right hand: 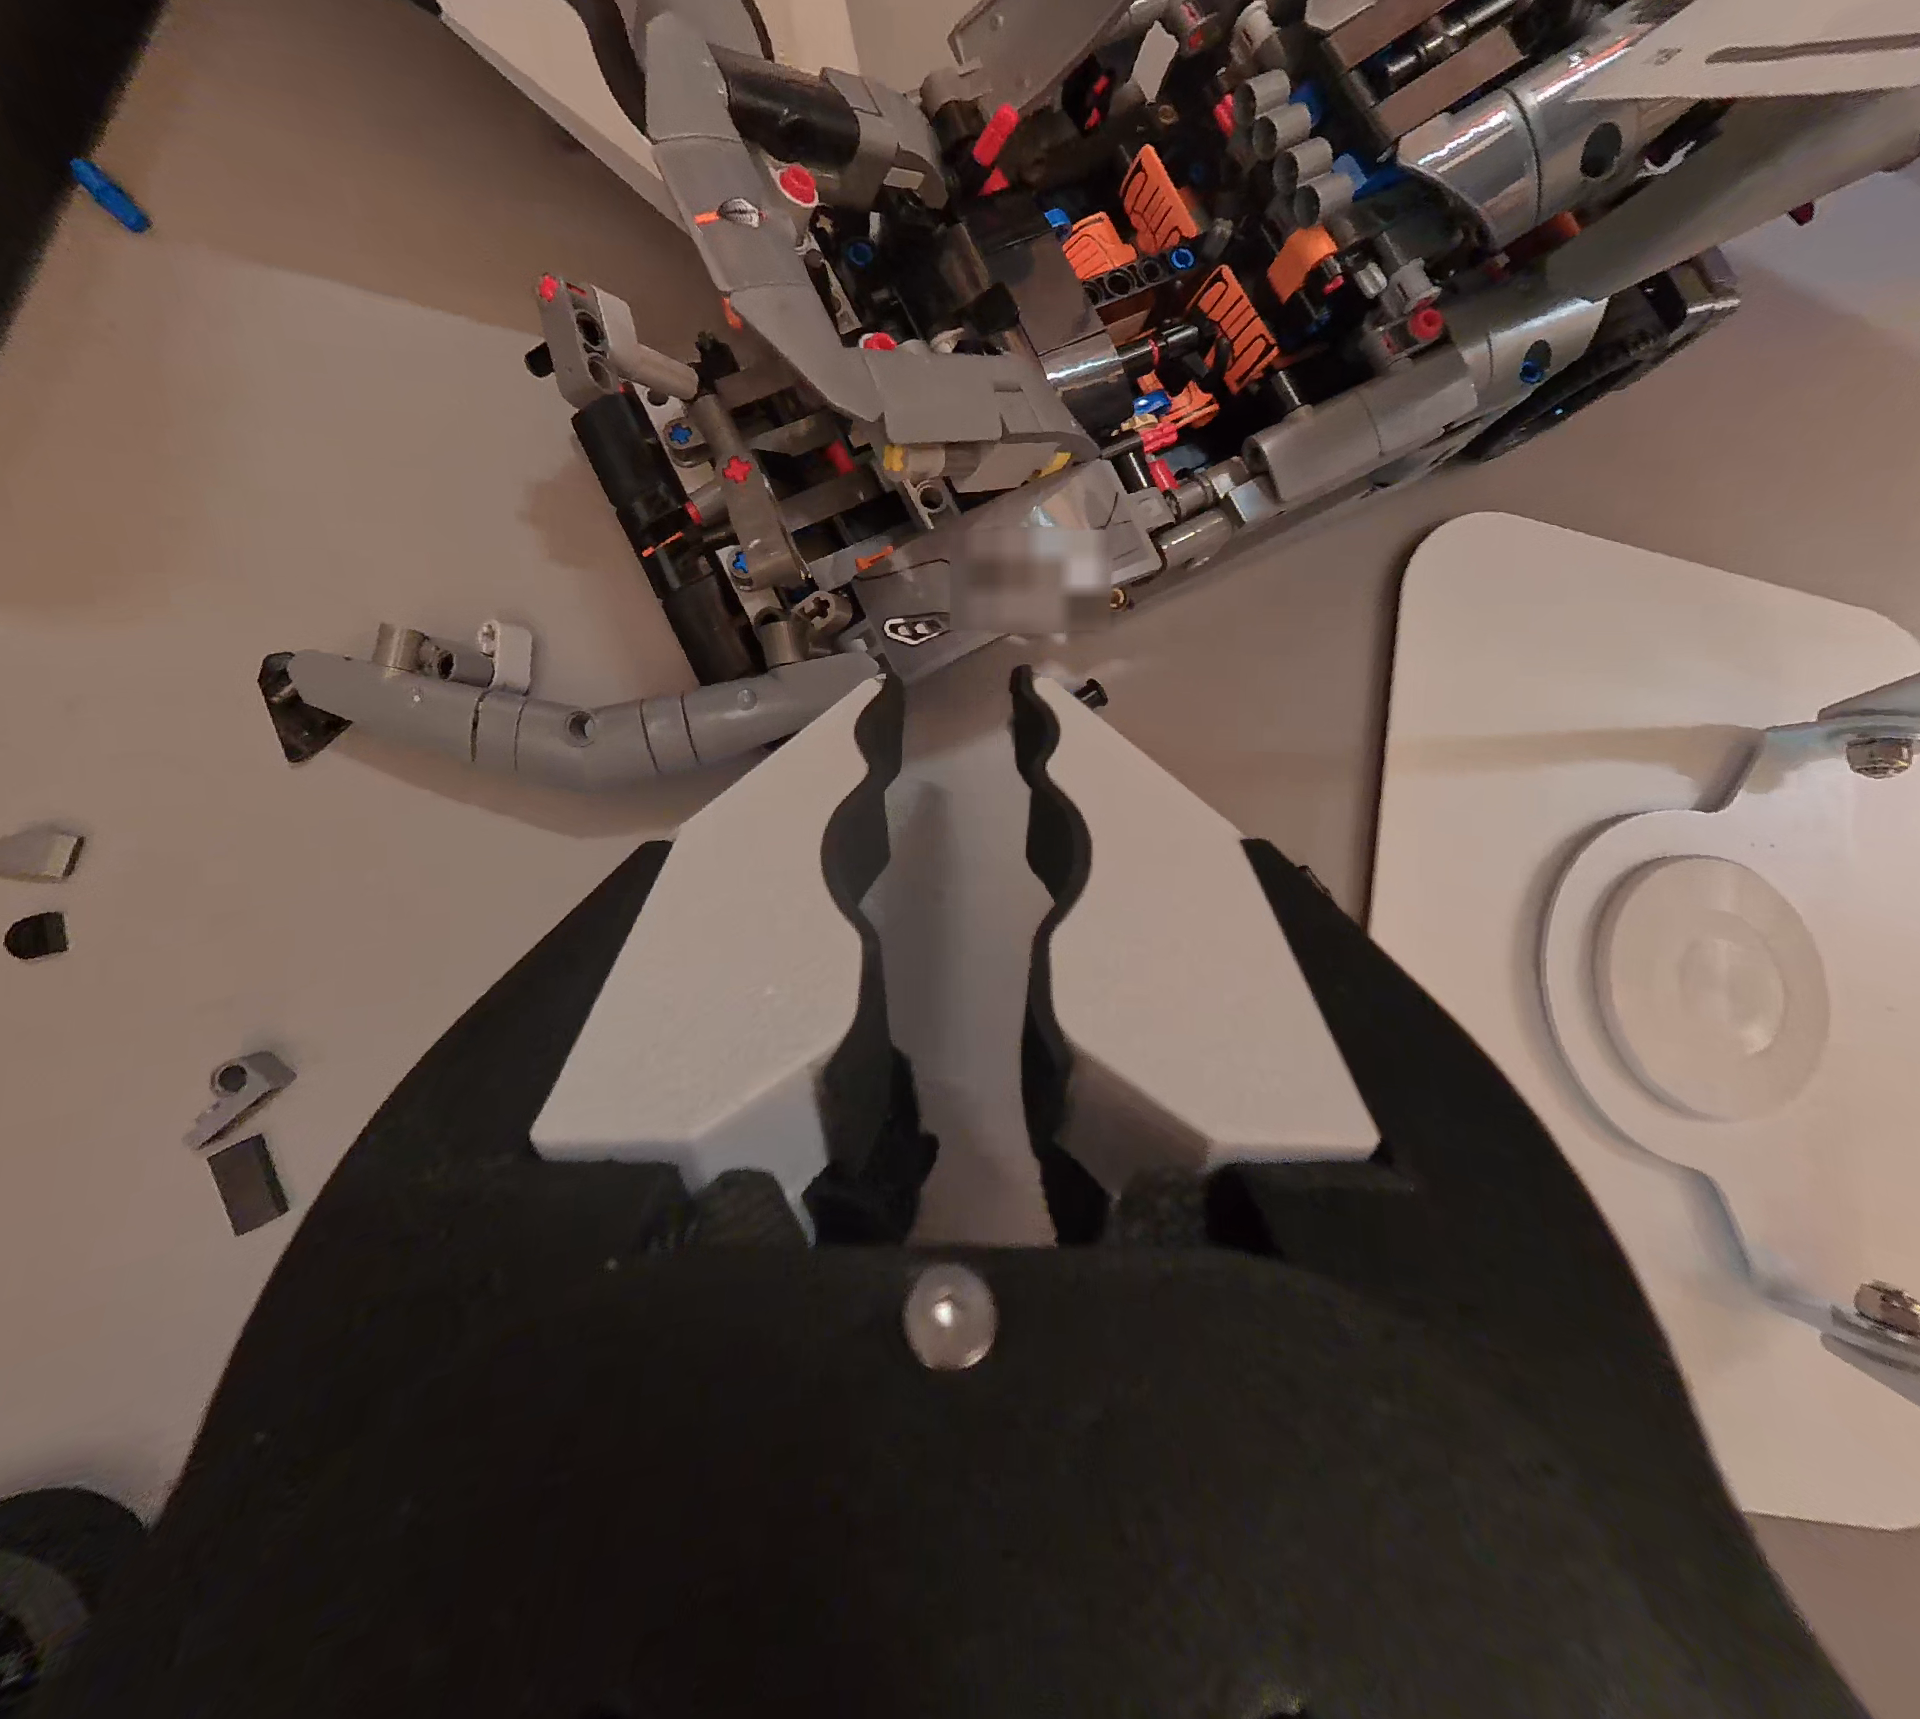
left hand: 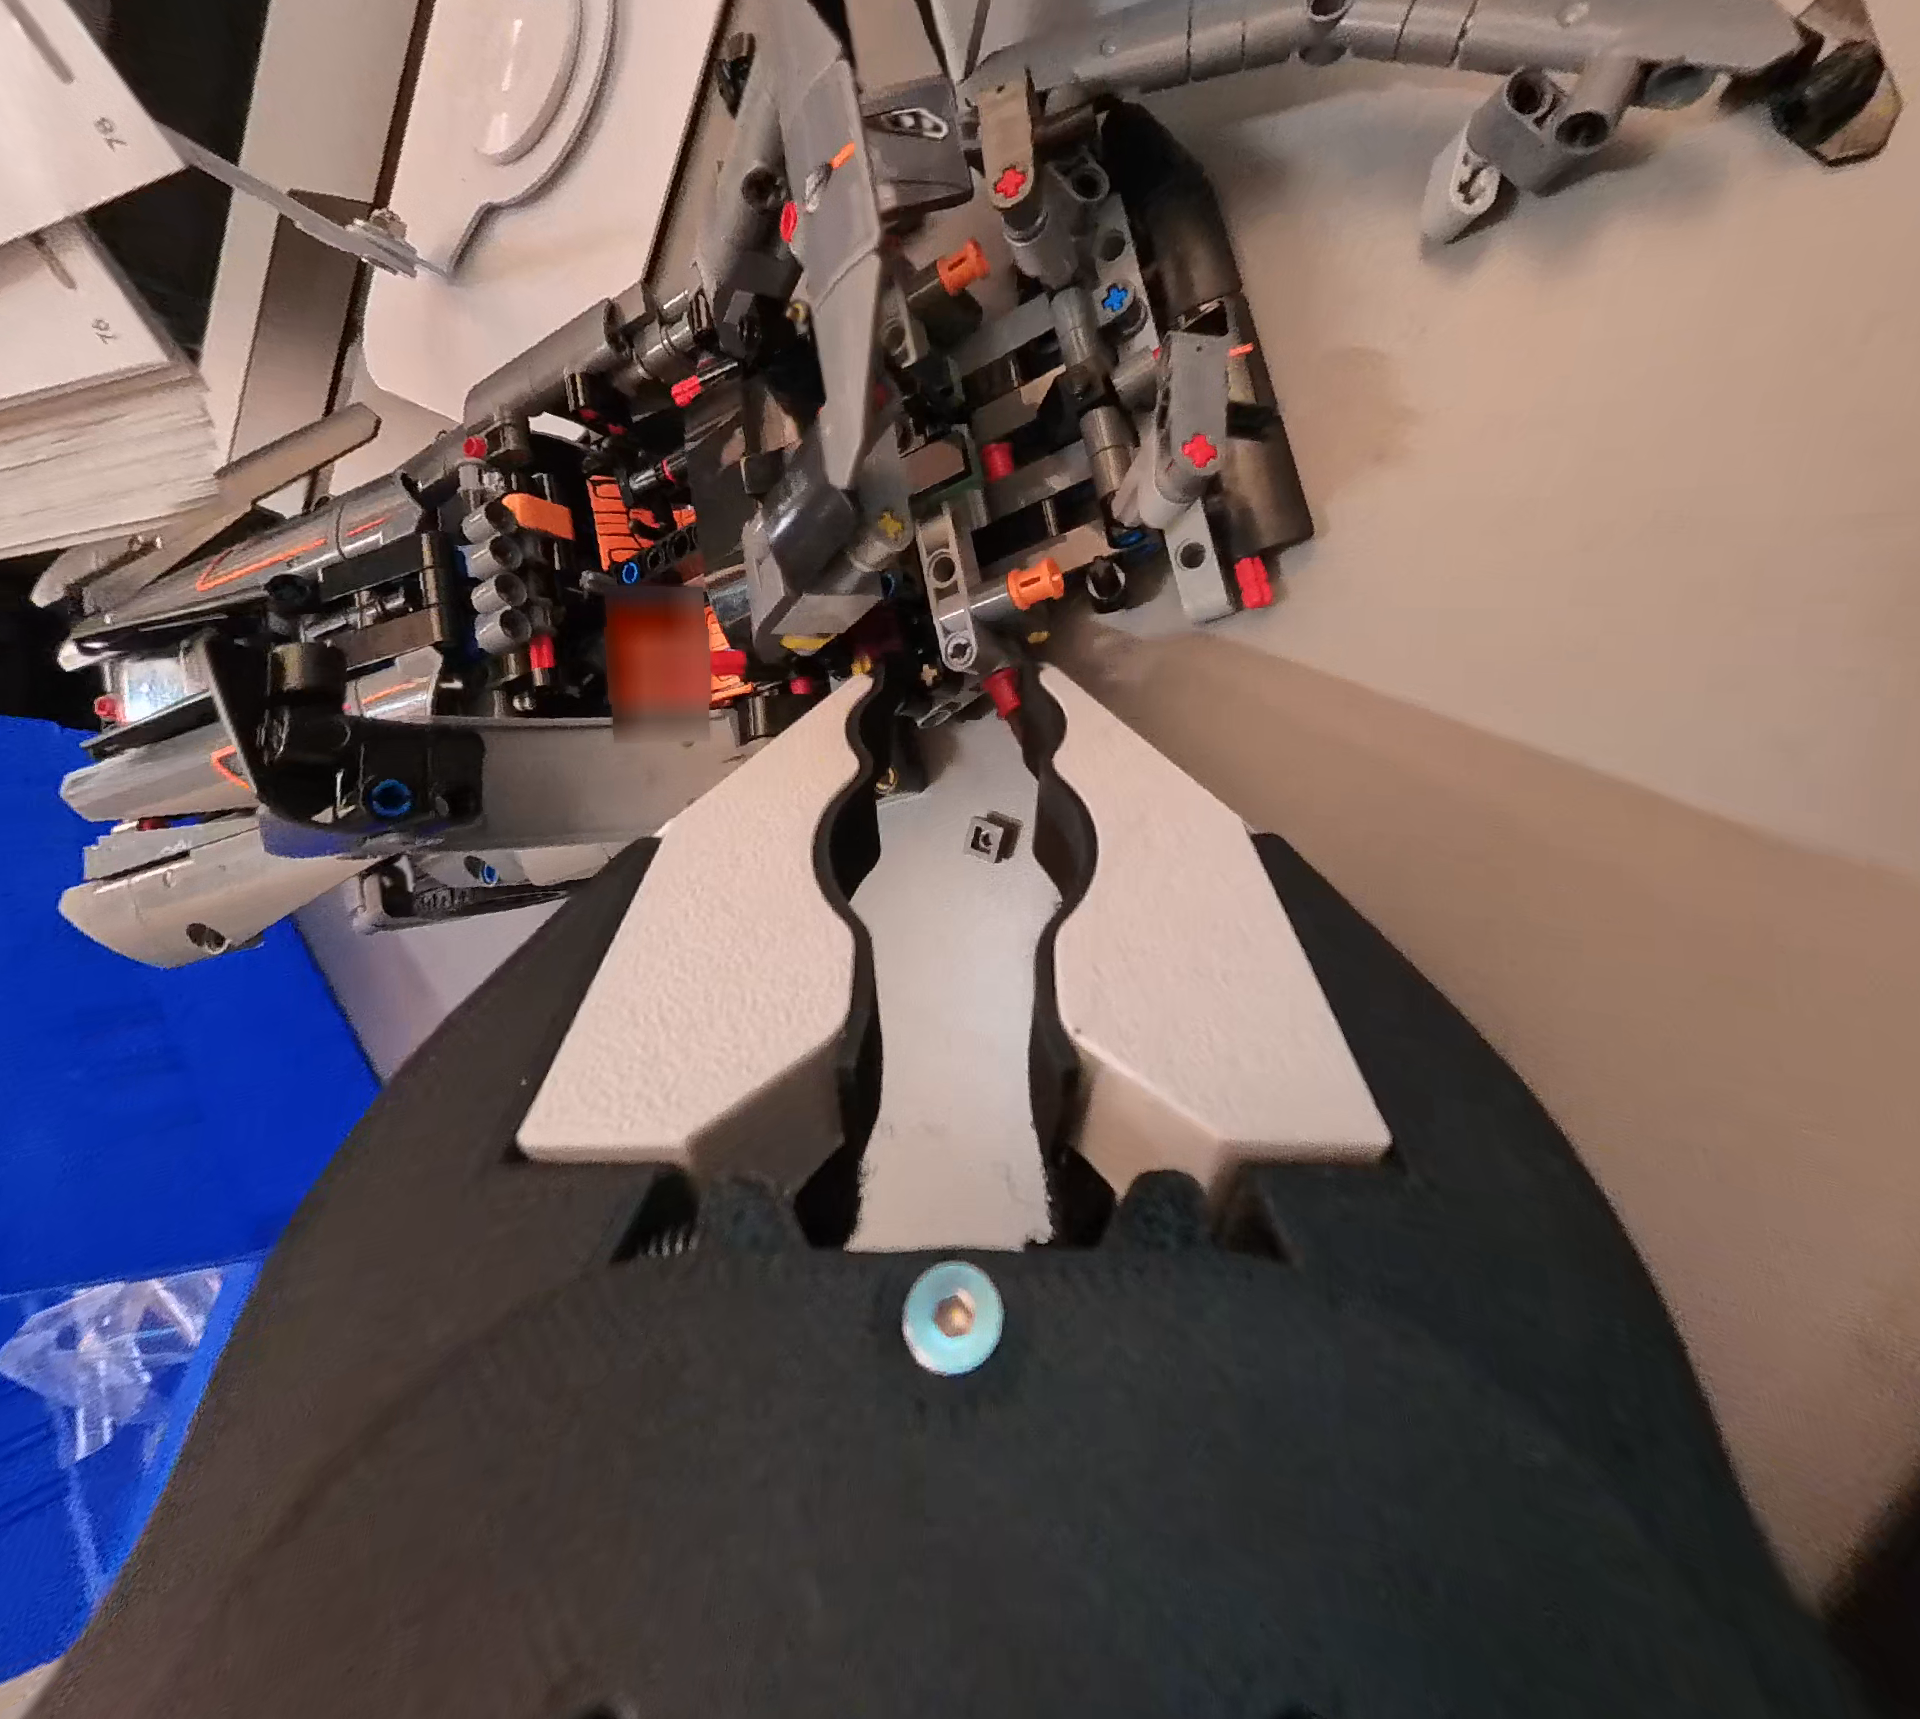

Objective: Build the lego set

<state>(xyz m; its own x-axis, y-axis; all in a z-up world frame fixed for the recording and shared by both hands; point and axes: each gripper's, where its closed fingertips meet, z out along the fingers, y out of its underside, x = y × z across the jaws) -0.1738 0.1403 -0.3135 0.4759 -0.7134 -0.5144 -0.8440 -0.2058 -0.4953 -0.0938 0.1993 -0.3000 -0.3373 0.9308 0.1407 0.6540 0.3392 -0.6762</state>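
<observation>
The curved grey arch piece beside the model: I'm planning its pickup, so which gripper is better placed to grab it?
Probably the right gripper: its open fingertips sit beside the curved grey arch piece. The left gripper is at the model, farther from it.

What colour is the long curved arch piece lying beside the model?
Grey, seen best in the left wrist view: curved arch piece.

Left claw [left hand: 951, 698] – fingers parted, holding nothing; right claw [right hand: 956, 693] – same.
</observation>
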